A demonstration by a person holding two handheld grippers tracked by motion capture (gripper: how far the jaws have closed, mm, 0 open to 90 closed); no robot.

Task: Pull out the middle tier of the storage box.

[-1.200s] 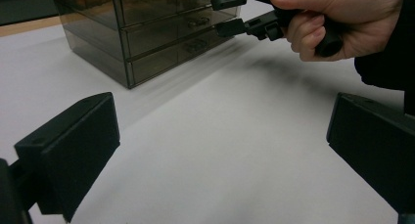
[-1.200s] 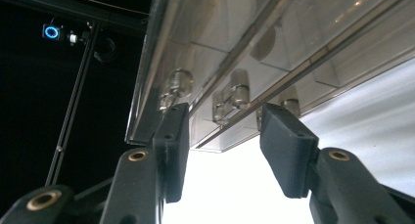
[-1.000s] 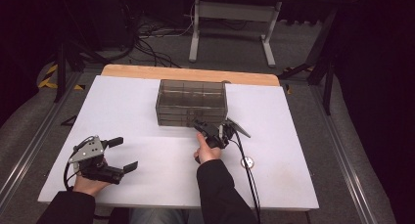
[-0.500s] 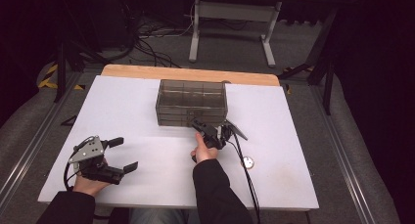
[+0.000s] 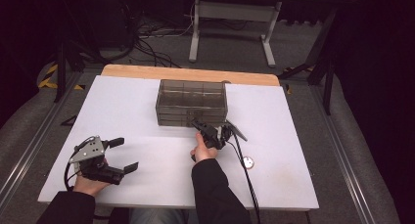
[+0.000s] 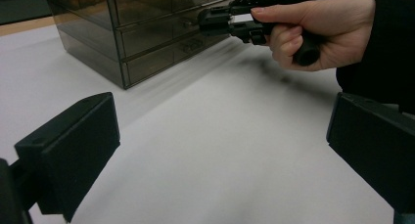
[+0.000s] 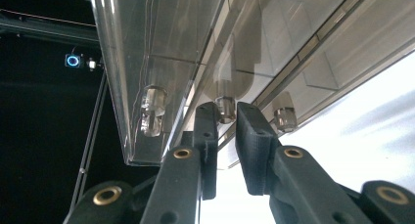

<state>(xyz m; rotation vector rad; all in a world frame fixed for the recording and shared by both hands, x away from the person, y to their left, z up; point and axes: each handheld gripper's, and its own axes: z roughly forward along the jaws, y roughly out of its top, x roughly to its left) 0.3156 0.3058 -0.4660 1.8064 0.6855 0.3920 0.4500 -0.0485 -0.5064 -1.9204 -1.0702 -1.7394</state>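
I note a dim room around a brightly lit white table (image 5: 147,106). The drawer box (image 7: 205,48) shows glare streaks up close; its reflection smears soft and blurred on the tabletop.

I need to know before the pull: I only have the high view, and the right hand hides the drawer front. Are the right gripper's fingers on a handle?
Observer: Yes. In the right gripper view the right gripper has just been closing its fingers, and they flank a small clear knob, apparently touching it on both sides.
Operator: Which drawer?
Observer: The knob is the middle of three in a row, and the left gripper view puts the tip at the middle row of the cabinet.
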